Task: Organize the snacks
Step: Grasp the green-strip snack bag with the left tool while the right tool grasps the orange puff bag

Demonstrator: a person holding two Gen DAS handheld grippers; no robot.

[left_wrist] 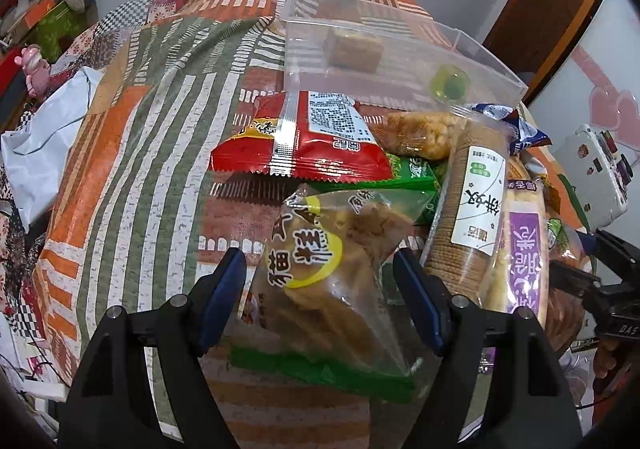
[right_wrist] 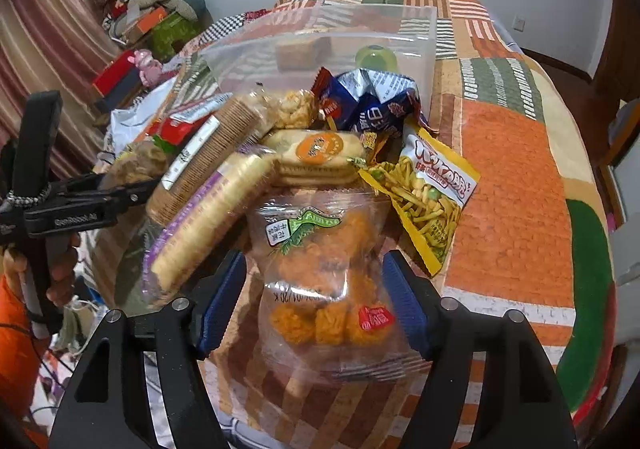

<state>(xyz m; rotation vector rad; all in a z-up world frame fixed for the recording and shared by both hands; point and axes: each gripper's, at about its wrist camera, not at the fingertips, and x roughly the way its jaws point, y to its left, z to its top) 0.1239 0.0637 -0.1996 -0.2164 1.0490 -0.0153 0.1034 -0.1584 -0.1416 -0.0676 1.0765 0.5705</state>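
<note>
The step in hand looks like picking snacks off the heap; the left gripper [left_wrist: 320, 281] stands apart astride a clear bag of brown pastries [left_wrist: 328, 281], pads not pressing; the right gripper [right_wrist: 316, 297] likewise straddles a bag of orange puffs [right_wrist: 324, 273]; next each should close, then lift toward the clear bin [left_wrist: 400, 49] at twelve o'clock; labels carry Chinese characters, unreadable to me.
</note>
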